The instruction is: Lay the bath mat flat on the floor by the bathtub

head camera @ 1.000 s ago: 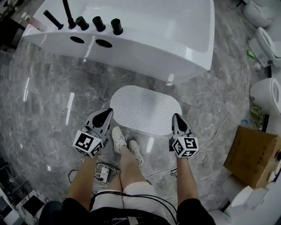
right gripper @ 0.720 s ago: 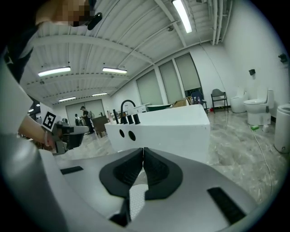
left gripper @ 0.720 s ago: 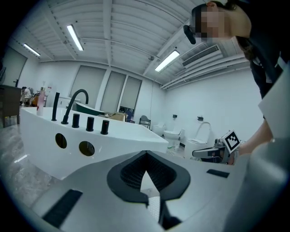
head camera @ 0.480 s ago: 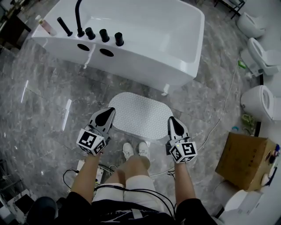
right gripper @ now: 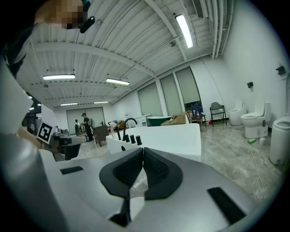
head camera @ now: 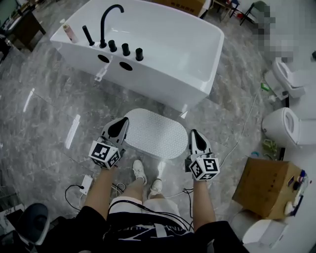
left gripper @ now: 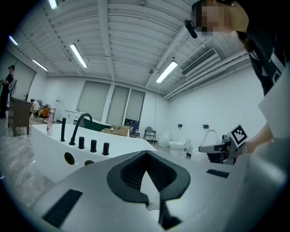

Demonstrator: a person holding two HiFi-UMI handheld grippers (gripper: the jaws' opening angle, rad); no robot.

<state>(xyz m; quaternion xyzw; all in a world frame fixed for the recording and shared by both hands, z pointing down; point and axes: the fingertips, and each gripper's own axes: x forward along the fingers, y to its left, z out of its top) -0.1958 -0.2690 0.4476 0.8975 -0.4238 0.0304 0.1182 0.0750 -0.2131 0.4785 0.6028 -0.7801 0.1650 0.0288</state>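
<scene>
One white bathtub (head camera: 165,81) stands across the top of the head view on the grey marble floor (head camera: 49,113); just beside its near wall lies the one bath mat (head camera: 155,133), a white dotted oval, flat on the floor; one cardboard box (head camera: 264,185) sits off to the right, with two white toilets (head camera: 285,126) beyond it. The mat lies between the two grippers and below them; the left gripper (head camera: 120,126) hangs over its left end and the right gripper (head camera: 195,136) over its right end; each gripper view looks level across the room; both have their jaws closed tip to tip and hold nothing. On the tub's rim stand one black spout (head camera: 109,15) and three black knobs (head camera: 126,49).
</scene>
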